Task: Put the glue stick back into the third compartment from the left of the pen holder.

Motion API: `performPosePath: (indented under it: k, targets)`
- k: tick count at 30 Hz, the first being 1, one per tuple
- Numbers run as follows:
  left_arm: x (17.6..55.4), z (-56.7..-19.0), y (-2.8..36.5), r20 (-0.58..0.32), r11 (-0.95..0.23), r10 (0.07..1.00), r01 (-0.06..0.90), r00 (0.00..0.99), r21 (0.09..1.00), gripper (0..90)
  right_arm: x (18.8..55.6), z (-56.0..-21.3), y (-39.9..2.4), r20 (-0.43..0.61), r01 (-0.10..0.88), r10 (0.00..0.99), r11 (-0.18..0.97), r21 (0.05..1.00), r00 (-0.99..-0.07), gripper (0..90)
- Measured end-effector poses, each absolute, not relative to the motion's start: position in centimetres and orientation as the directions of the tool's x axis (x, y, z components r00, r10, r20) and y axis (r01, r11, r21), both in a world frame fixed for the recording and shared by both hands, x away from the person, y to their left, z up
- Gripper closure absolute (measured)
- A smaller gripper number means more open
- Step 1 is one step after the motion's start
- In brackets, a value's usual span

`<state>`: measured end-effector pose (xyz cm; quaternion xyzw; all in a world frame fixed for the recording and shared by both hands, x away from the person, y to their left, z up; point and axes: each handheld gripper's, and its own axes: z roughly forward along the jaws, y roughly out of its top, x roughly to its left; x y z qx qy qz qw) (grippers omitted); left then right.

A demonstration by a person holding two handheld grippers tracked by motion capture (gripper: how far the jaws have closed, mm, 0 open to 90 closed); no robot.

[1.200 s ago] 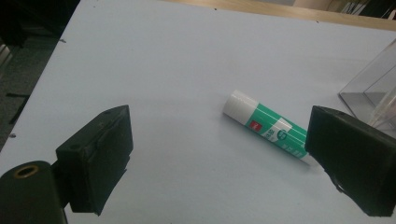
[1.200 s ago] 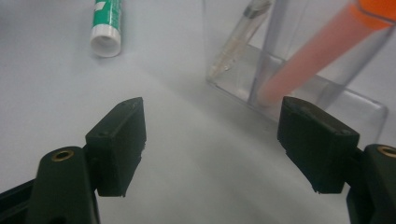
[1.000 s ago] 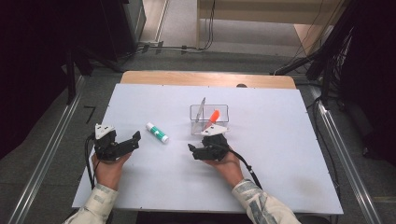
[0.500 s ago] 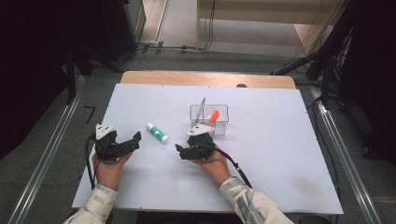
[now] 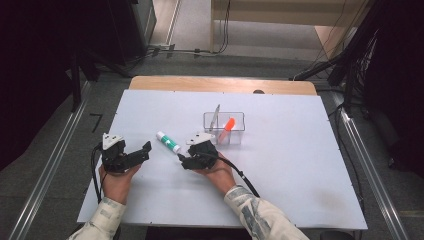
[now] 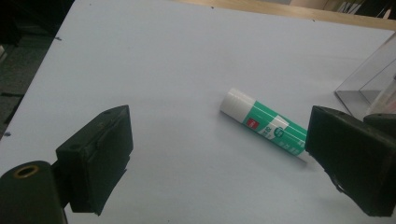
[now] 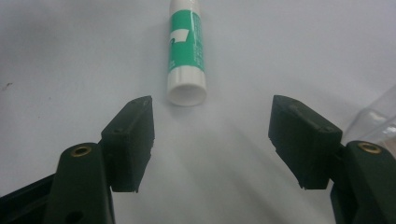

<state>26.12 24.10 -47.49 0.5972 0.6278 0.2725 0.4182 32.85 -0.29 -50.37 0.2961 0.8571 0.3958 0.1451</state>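
Observation:
A green-and-white glue stick [image 5: 168, 141] lies flat on the white table [image 5: 300, 165], between my two grippers. My right gripper [image 5: 182, 159] points at it from the right. In the right gripper view the stick's white end [image 7: 187, 51] lies just ahead of the fingertips, and the right gripper [image 7: 212, 135] is open with nothing between its jaws, which have just been closing a little. My left gripper [image 5: 145, 147] rests at the left, open and aimed at the stick. In the left gripper view the glue stick [image 6: 266, 123] lies beyond the wide-open left gripper [image 6: 219, 154].
A clear plastic box [image 5: 224, 127] stands just behind my right hand, holding an orange marker [image 5: 228, 124] and a grey upright piece [image 5: 215, 117]. Its corner shows in the right gripper view [image 7: 378, 116] and the left gripper view [image 6: 369, 79]. A wooden strip [image 5: 225, 84] runs along the table's far edge.
My right gripper has moved left from in front of the clear box to the glue stick's near end. The left gripper and the glue stick have stayed put.

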Motion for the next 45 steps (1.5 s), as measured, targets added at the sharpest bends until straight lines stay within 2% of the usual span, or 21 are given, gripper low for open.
performPosePath:
  k: [19,45]
  targets:
    - [26.1,-47.5,24.3,-0.207,0.143,0.976,0.523,0.066,0.84,8.4,34.4,-51.4,2.5,0.009,0.414,0.618,0.516,0.75,-0.786,30.7]
    - [26.2,-47.5,24.4,-0.214,0.147,0.974,0.52,0.071,0.841,8.4,36.6,-51.5,5.6,-0.037,0.391,0.623,0.534,0.749,-0.781,34.5]
